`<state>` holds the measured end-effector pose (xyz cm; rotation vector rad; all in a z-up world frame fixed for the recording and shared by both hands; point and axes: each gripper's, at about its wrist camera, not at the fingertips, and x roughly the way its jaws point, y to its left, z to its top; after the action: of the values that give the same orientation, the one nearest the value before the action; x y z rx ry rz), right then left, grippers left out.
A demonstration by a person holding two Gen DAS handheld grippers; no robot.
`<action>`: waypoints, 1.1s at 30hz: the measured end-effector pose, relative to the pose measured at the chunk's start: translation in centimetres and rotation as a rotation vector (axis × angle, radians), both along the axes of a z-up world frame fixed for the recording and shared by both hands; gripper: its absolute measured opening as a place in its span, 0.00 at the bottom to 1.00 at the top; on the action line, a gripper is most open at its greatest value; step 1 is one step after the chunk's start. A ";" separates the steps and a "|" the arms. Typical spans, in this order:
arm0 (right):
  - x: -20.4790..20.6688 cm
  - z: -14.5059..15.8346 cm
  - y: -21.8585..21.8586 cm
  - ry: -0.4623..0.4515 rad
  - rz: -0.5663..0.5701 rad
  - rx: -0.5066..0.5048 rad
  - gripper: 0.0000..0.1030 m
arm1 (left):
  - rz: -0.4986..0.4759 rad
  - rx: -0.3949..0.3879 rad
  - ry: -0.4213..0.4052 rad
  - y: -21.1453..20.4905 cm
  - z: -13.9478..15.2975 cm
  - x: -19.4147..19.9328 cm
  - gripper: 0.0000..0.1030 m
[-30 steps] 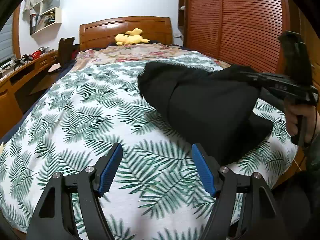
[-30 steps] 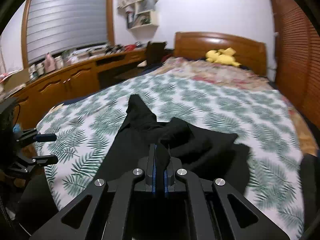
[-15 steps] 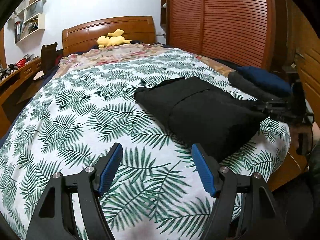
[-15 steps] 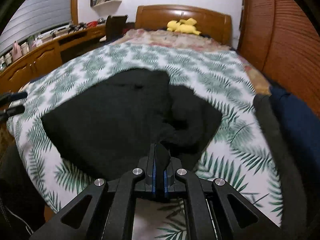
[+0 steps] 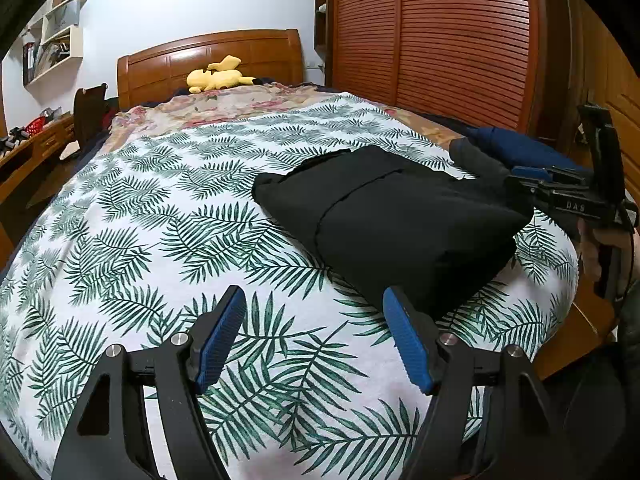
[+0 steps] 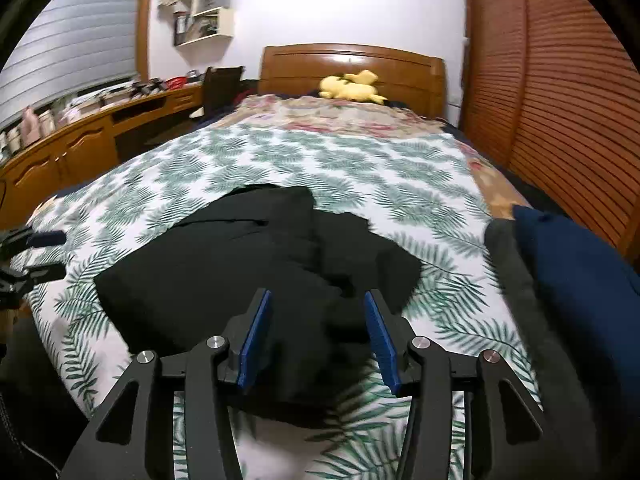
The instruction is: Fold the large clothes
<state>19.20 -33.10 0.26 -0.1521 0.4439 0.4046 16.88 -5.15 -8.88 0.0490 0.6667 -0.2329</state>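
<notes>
A folded black garment (image 5: 400, 216) lies flat on the leaf-print bedspread (image 5: 160, 208) near the bed's front right corner; it also shows in the right wrist view (image 6: 240, 264). My left gripper (image 5: 316, 336) is open and empty, low over the bedspread just left of the garment's near corner. My right gripper (image 6: 318, 336) is open, its jaws standing on either side of the garment's near edge without pinching it. It also shows in the left wrist view (image 5: 524, 176) at the garment's right edge.
Folded dark blue (image 6: 580, 280) and grey (image 6: 516, 280) clothes are stacked at the bed's right edge. A yellow plush toy (image 5: 218, 78) lies by the wooden headboard (image 5: 208, 56). A slatted wardrobe (image 5: 460, 40) stands on the right, a wooden desk (image 6: 60, 152) on the left.
My right gripper lowered the black garment onto the bed and then opened, letting it go. The garment went from held up and bunched to lying flat. My left gripper stayed open.
</notes>
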 end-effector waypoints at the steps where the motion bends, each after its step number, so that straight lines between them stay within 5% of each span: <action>1: -0.1 0.0 -0.6 0.003 -0.006 0.013 0.48 | -0.003 -0.004 -0.002 -0.1 0.0 0.1 0.70; 11: -1.9 -0.7 -1.5 0.043 -0.037 0.128 0.48 | -0.042 -0.047 -0.027 -0.7 0.4 4.2 0.70; 14: -2.5 -0.9 -0.8 0.044 -0.044 0.158 0.57 | -0.046 -0.056 -0.033 -0.8 0.4 6.2 0.70; 24: 0.3 -4.3 -0.1 0.184 -0.080 0.128 0.69 | -0.069 -0.020 -0.033 -1.8 -0.4 11.7 0.70; 33: 2.3 -4.9 1.0 0.263 -0.056 0.151 0.70 | -0.048 0.010 0.009 -1.5 -1.7 17.5 0.70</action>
<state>21.50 -32.08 -4.68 0.0612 0.6724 0.4026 34.38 -6.60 -10.54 0.0739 0.6758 -0.2764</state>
